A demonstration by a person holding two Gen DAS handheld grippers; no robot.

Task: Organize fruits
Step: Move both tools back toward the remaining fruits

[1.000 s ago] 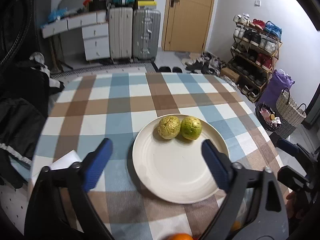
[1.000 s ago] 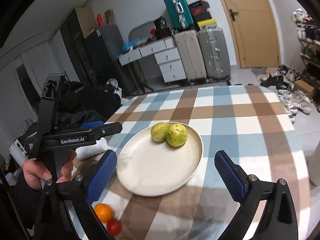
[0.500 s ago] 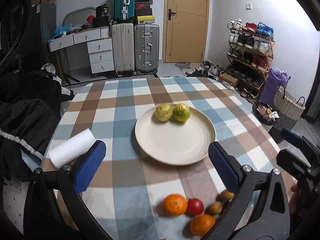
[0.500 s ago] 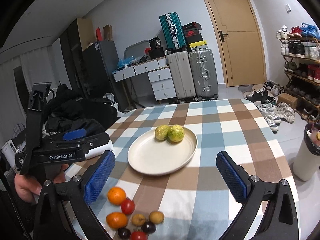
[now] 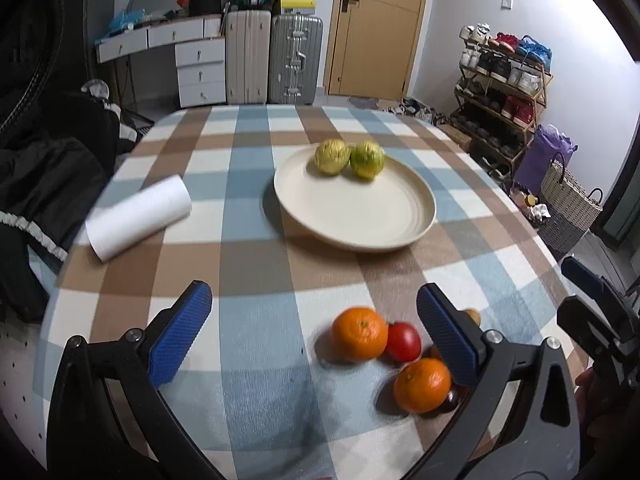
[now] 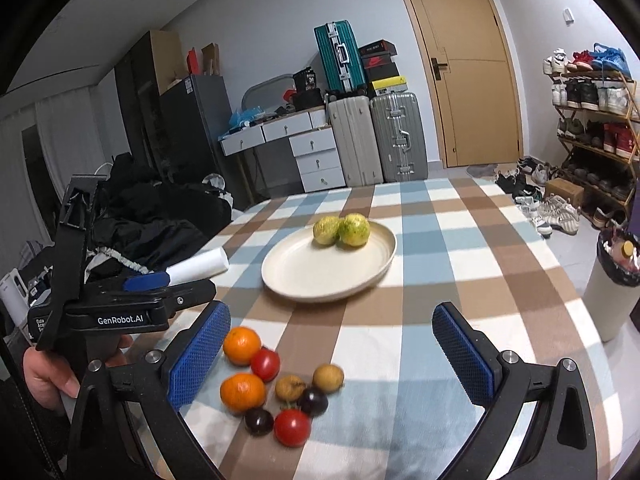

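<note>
Soft, even indoor light fills both views. Fruits cast short, soft shadows on the surface (image 5: 256, 264). Slight motion blur smears the plate (image 5: 416, 224) and fruit edges. Fisheye distortion bends walls and door, with black vignetting at the corners.

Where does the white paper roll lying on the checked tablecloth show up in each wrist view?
Left wrist: white paper roll lies at mid-left, left of the plate.
Right wrist: white paper roll sits at left, partly hidden behind the left hand-held gripper.
Shared landmark: the plate holding two green fruits.
</note>
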